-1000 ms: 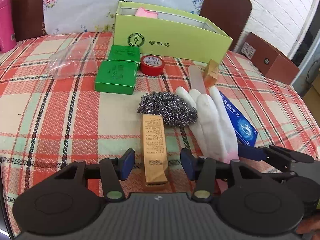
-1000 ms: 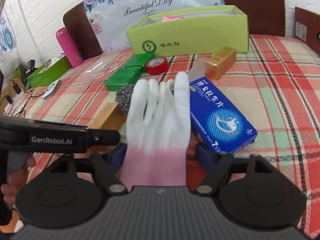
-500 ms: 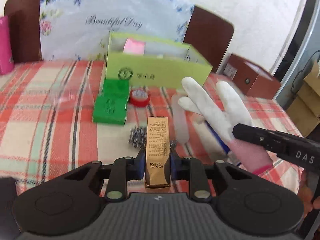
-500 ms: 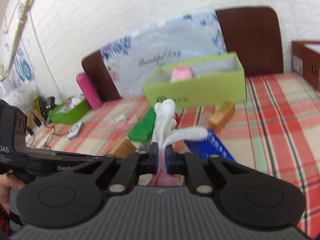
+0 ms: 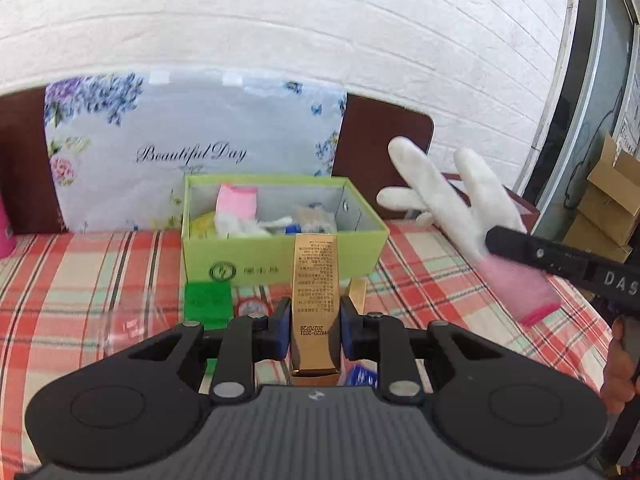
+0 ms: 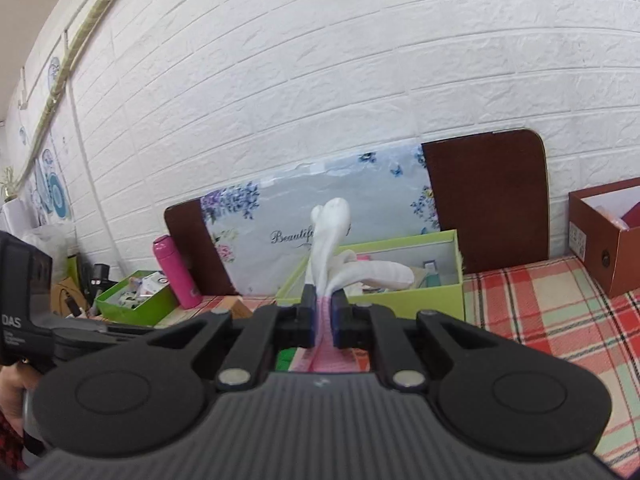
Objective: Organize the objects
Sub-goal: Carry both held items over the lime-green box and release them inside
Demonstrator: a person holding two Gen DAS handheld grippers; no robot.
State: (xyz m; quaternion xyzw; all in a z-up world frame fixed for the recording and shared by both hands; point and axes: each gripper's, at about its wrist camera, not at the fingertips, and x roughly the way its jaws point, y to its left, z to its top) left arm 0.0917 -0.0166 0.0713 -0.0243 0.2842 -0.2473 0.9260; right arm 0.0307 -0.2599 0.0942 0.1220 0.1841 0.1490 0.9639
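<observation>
1. White brick-pattern wall (image 6: 320, 80) behind; plaid tablecloth (image 5: 80, 272) on the table in both views.
2. Left gripper (image 5: 314, 326): jaws clamped on the gold box (image 5: 316, 300), which stands upright between the pads, clear of the cloth. Jaws have just been closing onto it.
3. Right gripper (image 6: 322, 320): jaws pinched on the pink cuff of the white glove (image 6: 332, 248); glove fingers stick up and flop to the right.
4. Left view only: full side-on look at the glove (image 5: 452, 204) in the air to the right, cuff hanging below the right gripper's black finger; the lime storage box (image 5: 280, 256) interior, with a pink item and mixed small things inside; green packets (image 5: 208, 300) and a red tape roll (image 5: 250, 306) in front of the box, partly hidden by the gripper.
5. Right view only: pink bottle (image 6: 176, 272), a second green tray (image 6: 136, 300) of clutter at far left, brown cardboard box (image 6: 604, 236) at far right, and the left gripper's body at the left edge.
6. Both views: floral "Beautiful Day" board (image 5: 192, 152) leaning on the wall behind the lime box.
</observation>
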